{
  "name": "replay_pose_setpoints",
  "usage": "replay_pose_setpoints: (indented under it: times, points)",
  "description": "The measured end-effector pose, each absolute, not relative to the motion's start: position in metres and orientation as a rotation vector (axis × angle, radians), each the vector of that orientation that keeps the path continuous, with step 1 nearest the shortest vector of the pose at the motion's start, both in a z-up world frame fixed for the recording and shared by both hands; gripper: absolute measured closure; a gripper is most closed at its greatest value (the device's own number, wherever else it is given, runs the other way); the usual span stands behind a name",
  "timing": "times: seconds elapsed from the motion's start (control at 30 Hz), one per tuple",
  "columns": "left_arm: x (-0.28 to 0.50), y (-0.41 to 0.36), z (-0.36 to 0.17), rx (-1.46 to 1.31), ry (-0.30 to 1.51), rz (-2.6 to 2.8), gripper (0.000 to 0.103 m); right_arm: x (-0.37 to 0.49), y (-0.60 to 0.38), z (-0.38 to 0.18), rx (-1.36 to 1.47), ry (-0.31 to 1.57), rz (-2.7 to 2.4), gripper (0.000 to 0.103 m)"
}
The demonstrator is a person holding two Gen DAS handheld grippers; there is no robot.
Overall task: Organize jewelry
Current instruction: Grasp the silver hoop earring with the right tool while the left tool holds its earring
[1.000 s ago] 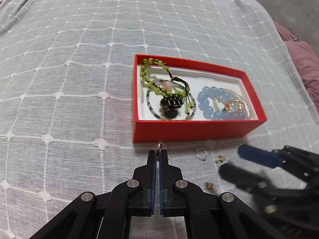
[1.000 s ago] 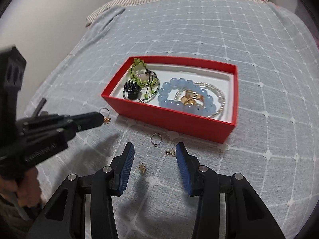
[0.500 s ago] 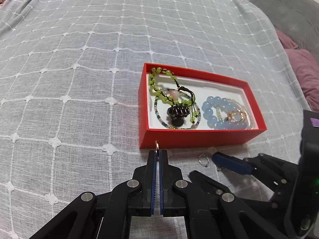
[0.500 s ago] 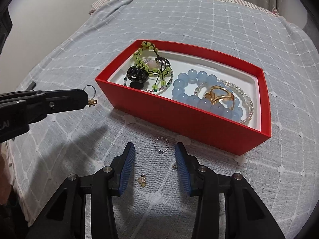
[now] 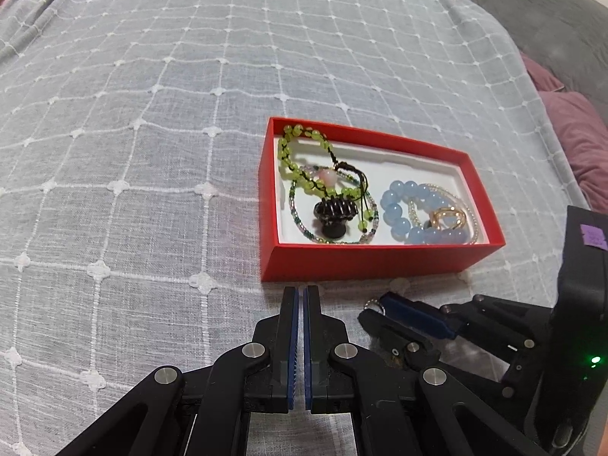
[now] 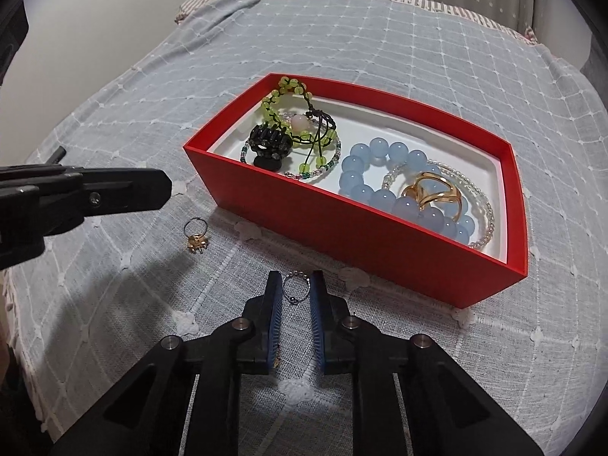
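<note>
Setting: We see a bed (image 6: 380, 38) covered by a grey-blue spread with a white grid; a pale wall lies at ten o'clock in the right wrist view.
Box: A red box (image 6: 380, 239) with a white lining sits mid-bed. It holds a green bead bracelet (image 6: 288, 114), a black clip (image 6: 268, 144), a blue bead bracelet (image 6: 380, 190) and a gold ring (image 6: 433, 193).
Loose pieces: A gold flower ring (image 6: 197, 235) lies on the spread at nine o'clock from the box's near wall, apart from it. A small silver ring (image 6: 295, 287) lies just in front of that wall.
Right tool (image 6: 296, 296): Parted, its blue pads on either side of the silver ring; we cannot tell if they touch it.
Left tool (image 5: 301, 296): Pads pressed nearly together, with nothing visible between them. It hangs above and beside the flower ring.
Risks: We judge the thin silver ring could slip flat under the pads or flick away as they close, since the soft cloth yields. The pads could also pinch the spread along with it. The flower ring could be nudged and lost in the weave.
</note>
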State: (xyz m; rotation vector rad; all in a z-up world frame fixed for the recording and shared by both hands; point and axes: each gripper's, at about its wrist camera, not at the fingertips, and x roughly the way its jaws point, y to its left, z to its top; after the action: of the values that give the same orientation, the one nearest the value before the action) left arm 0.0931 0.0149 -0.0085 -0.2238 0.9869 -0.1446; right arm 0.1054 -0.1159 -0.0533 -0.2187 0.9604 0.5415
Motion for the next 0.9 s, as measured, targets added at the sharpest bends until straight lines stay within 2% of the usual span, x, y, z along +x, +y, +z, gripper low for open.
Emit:
replay_pose_setpoints:
  times: [0.17,0.23,0.3,0.47,0.77,0.9]
  points:
    - [0.097,0.018,-0.016,-0.244,1.029,-0.172,0.103,0.106,-0.119,-0.051,-0.208,0.968,0.547,0.088]
    - [0.098,0.019,-0.019,-0.237,1.046,-0.162,0.099,0.105,-0.119,-0.049,-0.206,0.969,0.548,0.088]
    - [0.100,0.018,-0.024,-0.223,1.062,-0.159,0.090,0.105,-0.120,-0.047,-0.200,0.967,0.550,0.088]
    - [0.105,0.012,-0.038,-0.186,1.093,-0.147,0.088,0.105,-0.123,-0.041,-0.185,0.968,0.551,0.088]
    - [0.113,0.002,-0.050,-0.120,1.089,-0.130,0.089,0.107,-0.134,-0.032,-0.143,0.972,0.552,0.088]
    - [0.111,-0.005,-0.047,-0.071,1.060,-0.126,0.103,0.107,-0.134,-0.032,-0.144,0.974,0.552,0.088]
